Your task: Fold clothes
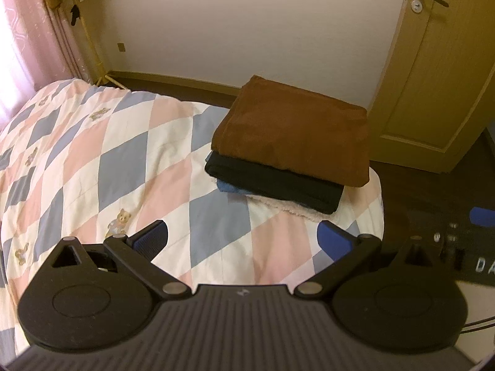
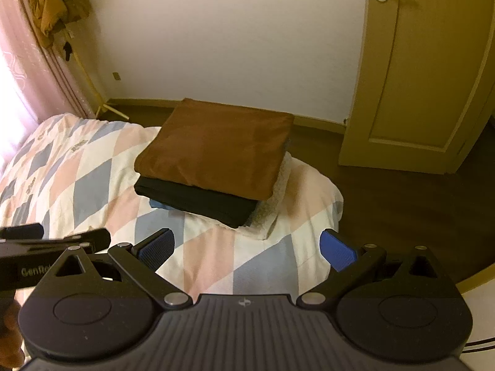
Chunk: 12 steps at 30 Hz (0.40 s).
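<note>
Clothes lie folded in a stack (image 1: 287, 154) at the far right corner of the quilt (image 1: 123, 160): a brown piece (image 2: 216, 151) on top, a black one (image 2: 198, 199) under it, blue and pale fleecy layers showing at the bottom edge. The left gripper (image 1: 243, 238) hovers over the quilt's near edge, jaws spread wide and holding nothing. The right gripper (image 2: 247, 247) does likewise, wide apart and empty, near the stack.

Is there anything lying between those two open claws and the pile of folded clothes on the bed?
Nothing visible does. Between the left gripper and the folded stack, topped by the brown garment, only bare quilt shows. The same holds for the right gripper. Both are open and hold nothing.
</note>
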Tool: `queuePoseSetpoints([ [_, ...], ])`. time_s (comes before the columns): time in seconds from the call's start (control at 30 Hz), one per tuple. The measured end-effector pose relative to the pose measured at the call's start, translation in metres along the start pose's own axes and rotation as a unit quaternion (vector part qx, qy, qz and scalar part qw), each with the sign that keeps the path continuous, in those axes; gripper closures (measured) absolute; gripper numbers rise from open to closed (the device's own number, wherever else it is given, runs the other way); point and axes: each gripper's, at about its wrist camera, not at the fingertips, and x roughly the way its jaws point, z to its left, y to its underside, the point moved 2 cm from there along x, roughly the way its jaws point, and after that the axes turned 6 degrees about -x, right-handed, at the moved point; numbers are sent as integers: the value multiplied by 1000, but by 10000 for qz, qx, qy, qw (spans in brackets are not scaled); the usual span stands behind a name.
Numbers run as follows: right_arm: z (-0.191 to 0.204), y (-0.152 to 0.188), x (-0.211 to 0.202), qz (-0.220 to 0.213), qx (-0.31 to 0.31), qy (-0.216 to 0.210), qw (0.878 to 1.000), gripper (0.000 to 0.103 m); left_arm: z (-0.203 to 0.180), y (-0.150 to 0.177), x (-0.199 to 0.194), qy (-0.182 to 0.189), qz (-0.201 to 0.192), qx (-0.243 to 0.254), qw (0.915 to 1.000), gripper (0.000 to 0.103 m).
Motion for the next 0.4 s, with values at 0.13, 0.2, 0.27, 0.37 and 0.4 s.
queuePoseSetpoints([
  [0.13, -3, 2, 3, 68, 41, 42, 10000, 0, -3, -5, 4, 41, -38, 39, 10000, 1],
  [0.2, -3, 4, 4, 90, 62, 48, 9999, 0, -4, -7, 3, 72, -78, 45, 9999, 1],
  [0.27, -4, 5, 3, 101, 74, 67, 9999, 0, -4, -8, 1, 103, -118, 52, 9999, 1],
  [0.37, -5, 7, 0, 91, 96, 98, 9999, 0, -5, -10, 0, 150, -178, 62, 9997, 1],
  [0.4, -6, 8, -2, 74, 104, 112, 9999, 0, -5, -11, -1, 166, -198, 65, 9996, 1],
])
